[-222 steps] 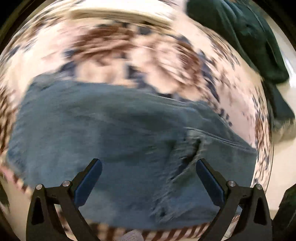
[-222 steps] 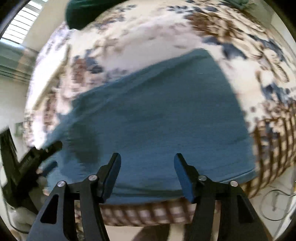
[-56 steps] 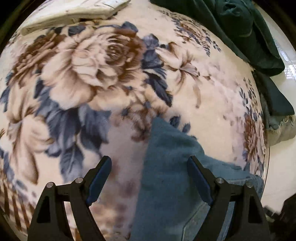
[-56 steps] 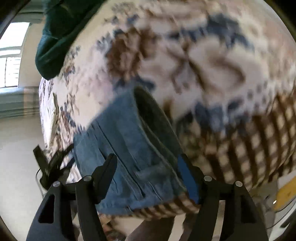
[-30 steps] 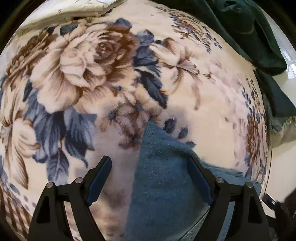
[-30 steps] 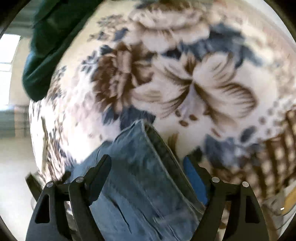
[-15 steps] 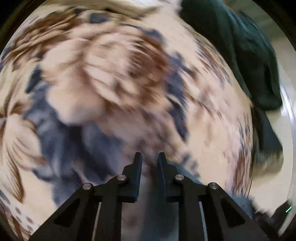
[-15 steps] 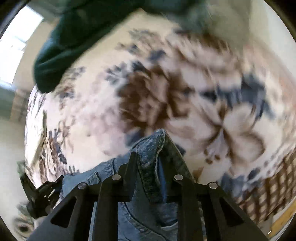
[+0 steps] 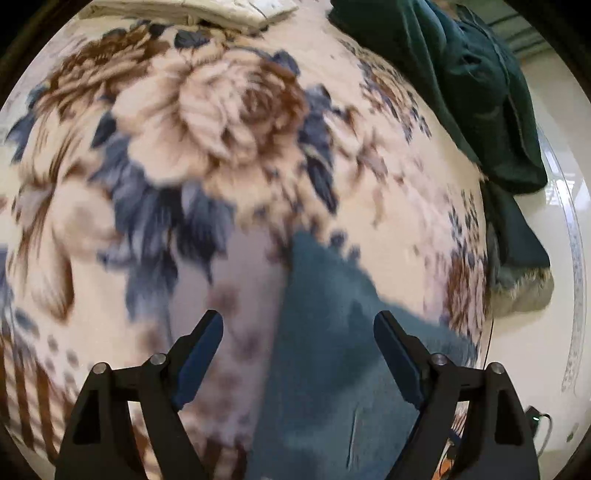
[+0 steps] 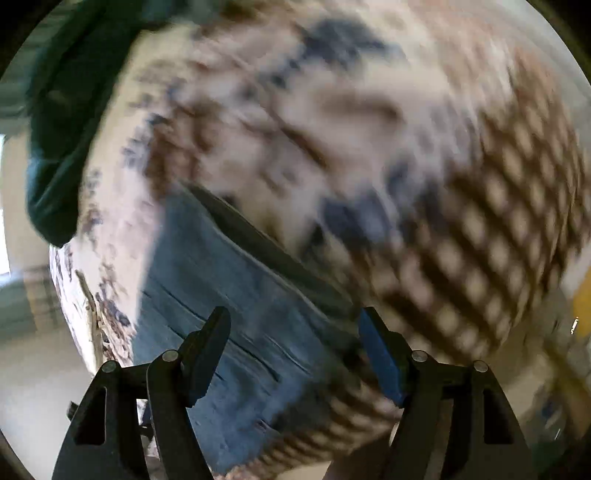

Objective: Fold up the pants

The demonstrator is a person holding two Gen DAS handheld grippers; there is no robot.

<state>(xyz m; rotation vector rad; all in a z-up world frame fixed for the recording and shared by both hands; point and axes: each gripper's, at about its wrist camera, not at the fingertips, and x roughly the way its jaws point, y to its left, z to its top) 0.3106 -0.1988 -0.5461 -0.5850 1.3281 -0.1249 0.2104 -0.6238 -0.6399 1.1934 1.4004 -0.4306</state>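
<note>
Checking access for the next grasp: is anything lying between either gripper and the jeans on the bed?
Nothing visible. The folded jeans lie bare on the floral blanket under the open left gripper and right gripper, whose jaws have just been opening, with nothing gripped. The dark green garment sits off at the blanket's edge.

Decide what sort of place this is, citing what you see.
Probably a bedroom: a floral blanket covers what looks like a bed, with folded jeans, a dark green garment and pale bedding on it.

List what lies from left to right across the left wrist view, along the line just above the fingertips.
floral blanket → folded blue jeans → dark green garment hanging at the blanket's edge → pale floor
</note>
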